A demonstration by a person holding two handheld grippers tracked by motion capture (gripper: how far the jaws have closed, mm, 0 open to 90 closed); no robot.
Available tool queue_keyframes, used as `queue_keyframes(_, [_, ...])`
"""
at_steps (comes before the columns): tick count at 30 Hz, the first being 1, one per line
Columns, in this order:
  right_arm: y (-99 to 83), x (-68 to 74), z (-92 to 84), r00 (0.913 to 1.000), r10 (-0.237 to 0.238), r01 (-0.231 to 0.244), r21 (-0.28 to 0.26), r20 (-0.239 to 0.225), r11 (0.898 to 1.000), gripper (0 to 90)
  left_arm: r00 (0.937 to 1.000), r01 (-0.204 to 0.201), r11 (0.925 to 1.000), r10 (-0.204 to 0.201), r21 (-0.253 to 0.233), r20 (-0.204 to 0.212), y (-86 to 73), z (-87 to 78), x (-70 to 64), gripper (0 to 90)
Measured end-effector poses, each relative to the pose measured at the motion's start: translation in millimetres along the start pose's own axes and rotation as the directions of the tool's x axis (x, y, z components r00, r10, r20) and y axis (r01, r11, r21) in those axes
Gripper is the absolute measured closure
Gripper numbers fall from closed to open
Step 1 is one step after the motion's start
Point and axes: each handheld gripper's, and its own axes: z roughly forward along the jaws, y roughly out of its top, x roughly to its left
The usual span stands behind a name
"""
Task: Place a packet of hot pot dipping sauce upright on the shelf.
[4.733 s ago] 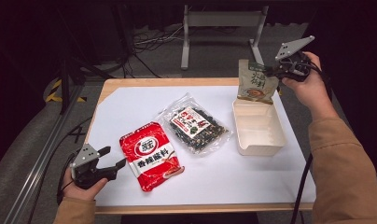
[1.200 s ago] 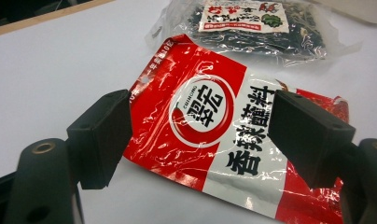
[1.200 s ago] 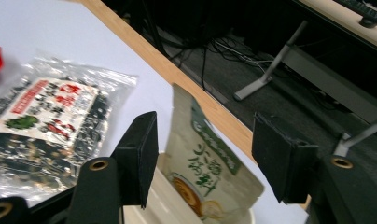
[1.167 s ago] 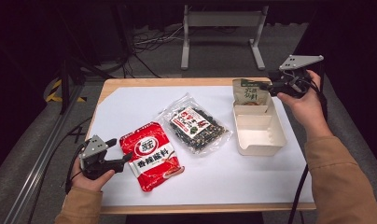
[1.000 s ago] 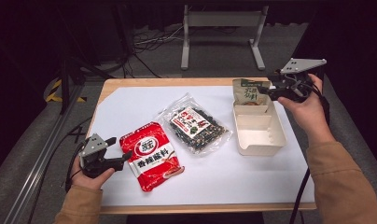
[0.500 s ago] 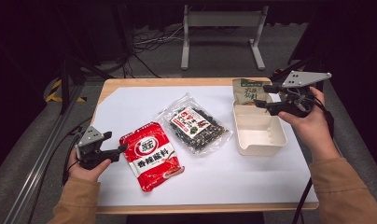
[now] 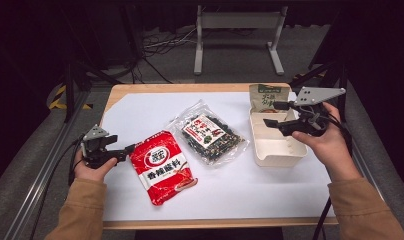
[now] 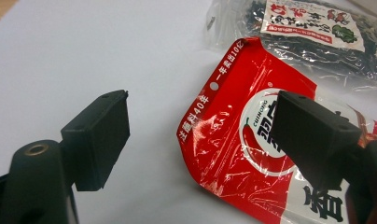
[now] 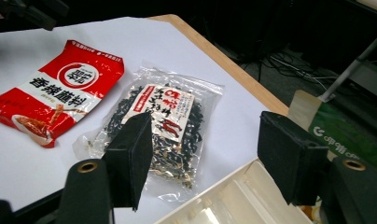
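Nearest the person, at about 8 o'clock on the surface (image 7: 140, 105), the left tongs (image 7: 126, 149) rest low at the white sheet's edge, held in the left hand (image 7: 92, 167). Their jaws stand apart with nothing between them; in the left gripper view one jaw hangs over bare white sheet and the other over the near corner of the red seasoning packet (image 8: 252, 154), and whether that jaw touches the packet cannot be told. In the high view the red seasoning packet (image 7: 161, 167) lies flat at about 7 o'clock, just beside the left tongs, its long side slanted.

Toward the middle, at about 12 o'clock from the red packet, lies the clear bag of dark dried food (image 7: 208, 137) with a white and red label, flat and near the red packet but apart from it. The right gripper view shows the same bag (image 9: 158, 126) beyond the jaws.

At 3 o'clock, the beige compartment tray (image 7: 275, 150) stands open on the sheet. The right tongs (image 7: 270, 114), held in the right hand (image 7: 326, 145), hover over the tray's far part; their jaws have just been opening and stand wide apart, empty. Farthest, at about 1 o'clock, the green and tan pouch (image 7: 268, 96) stands upright at the tray's far end, just beyond the right tongs and free of them.
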Motion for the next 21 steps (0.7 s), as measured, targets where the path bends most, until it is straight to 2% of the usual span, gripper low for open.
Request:
queue_keyframes(2, [-1.2,2.5,0.8,1.0000,0.005,-0.005,-0.003,-0.005,1.000,35.4,0.9993,0.009,0.9999,-0.009,0.014,0.037,-1.7,5.3,2.8,20.6])
queue_keyframes(4, [-2.7,5.2,1.2,0.9999,0.010,-0.011,-0.018,-0.013,1.000,35.4,0.9983,0.018,0.9992,-0.020,0.036,0.056,-3.7,9.9,3.8,20.8])
queue_keyframes(7, [-5.1,10.1,0.9,0.9996,0.022,-0.023,-0.032,-0.020,0.999,35.2,0.9976,0.012,0.9982,-0.016,0.059,0.067,-5.4,16.0,5.7,20.7])
queue_keyframes(12, [-7.1,14.6,2.1,0.9996,0.019,-0.019,-0.023,-0.019,1.000,35.2,0.9977,0.012,0.9946,-0.018,0.103,0.066,-7.5,24.7,7.7,22.0])
queue_keyframes(17, [-9.1,17.5,3.2,0.9995,0.022,-0.022,-0.019,-0.022,1.000,34.7,0.9949,0.050,0.9873,-0.062,0.151,0.079,-9.2,31.1,11.0,28.2])
queue_keyframes(21, [-11.3,20.0,6.0,0.9994,0.018,-0.019,-0.015,-0.029,1.000,34.6,0.9937,0.043,0.9841,-0.060,0.172,0.095,-9.9,35.3,10.2,27.4])
